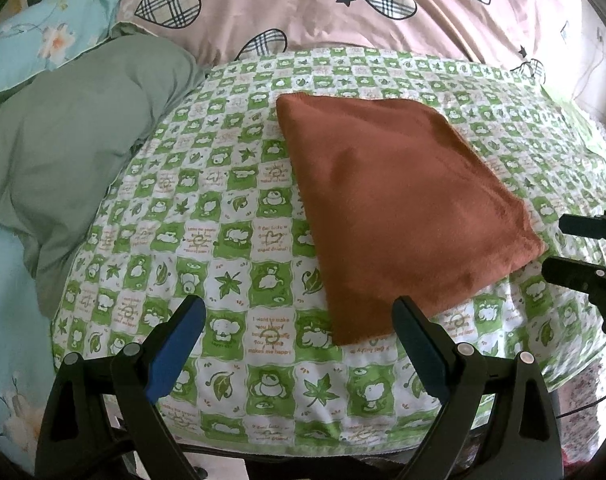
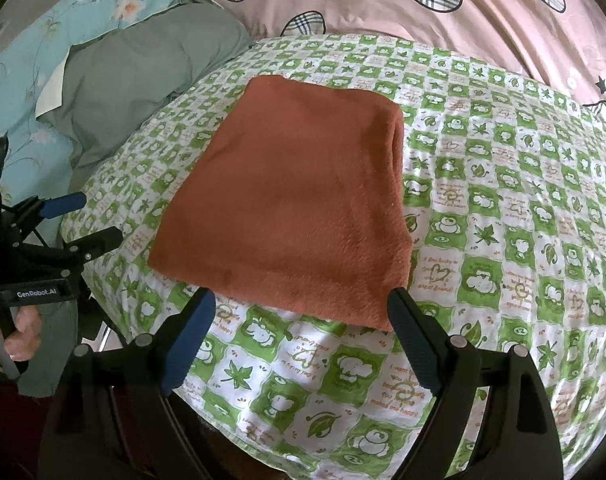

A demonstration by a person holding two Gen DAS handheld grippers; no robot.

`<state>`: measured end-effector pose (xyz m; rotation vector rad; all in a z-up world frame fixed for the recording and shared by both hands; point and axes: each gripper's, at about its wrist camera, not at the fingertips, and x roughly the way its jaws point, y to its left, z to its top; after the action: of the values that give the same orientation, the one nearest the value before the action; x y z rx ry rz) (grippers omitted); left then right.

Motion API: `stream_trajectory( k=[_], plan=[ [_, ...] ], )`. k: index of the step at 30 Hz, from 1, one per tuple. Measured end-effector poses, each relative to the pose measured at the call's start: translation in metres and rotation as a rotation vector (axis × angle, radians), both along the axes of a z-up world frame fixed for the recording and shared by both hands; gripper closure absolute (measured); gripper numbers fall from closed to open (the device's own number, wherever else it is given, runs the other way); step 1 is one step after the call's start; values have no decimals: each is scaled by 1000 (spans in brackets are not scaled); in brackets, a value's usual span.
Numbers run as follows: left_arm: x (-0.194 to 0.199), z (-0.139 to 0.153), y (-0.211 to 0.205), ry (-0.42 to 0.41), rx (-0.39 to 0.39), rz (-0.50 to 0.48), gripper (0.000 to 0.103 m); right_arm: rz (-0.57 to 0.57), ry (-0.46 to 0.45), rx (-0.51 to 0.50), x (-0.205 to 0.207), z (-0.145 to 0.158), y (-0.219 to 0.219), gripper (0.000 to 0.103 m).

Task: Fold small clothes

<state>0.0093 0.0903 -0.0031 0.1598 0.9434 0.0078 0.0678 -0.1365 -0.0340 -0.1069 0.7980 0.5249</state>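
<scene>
A: The folded rust-brown cloth (image 1: 399,208) lies flat on the green checked sheet (image 1: 223,240) with little animals and leaves. From the left wrist camera, the left gripper (image 1: 299,320) has its jaws wide apart and holds nothing. The cloth's near corner lies between its fingers.

B: And the right wrist camera?

A: The cloth (image 2: 299,208) sits in the middle of the sheet (image 2: 503,240). The right gripper (image 2: 303,312) is spread wide too, its fingertips by the cloth's near edge. A hand (image 2: 11,332) holds the left gripper (image 2: 85,220) at the side, also spread.
</scene>
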Motion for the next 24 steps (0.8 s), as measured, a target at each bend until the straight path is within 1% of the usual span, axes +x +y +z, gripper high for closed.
stream_trajectory(
  k=[4,24],
  plan=[
    [-1,4,0,-10,-9,-2,8,0,-7,18,0,2,-1,15],
    [-3,3,-4,-14,-1,-17,8,9,-5,4,-1,1,0,15]
  ],
)
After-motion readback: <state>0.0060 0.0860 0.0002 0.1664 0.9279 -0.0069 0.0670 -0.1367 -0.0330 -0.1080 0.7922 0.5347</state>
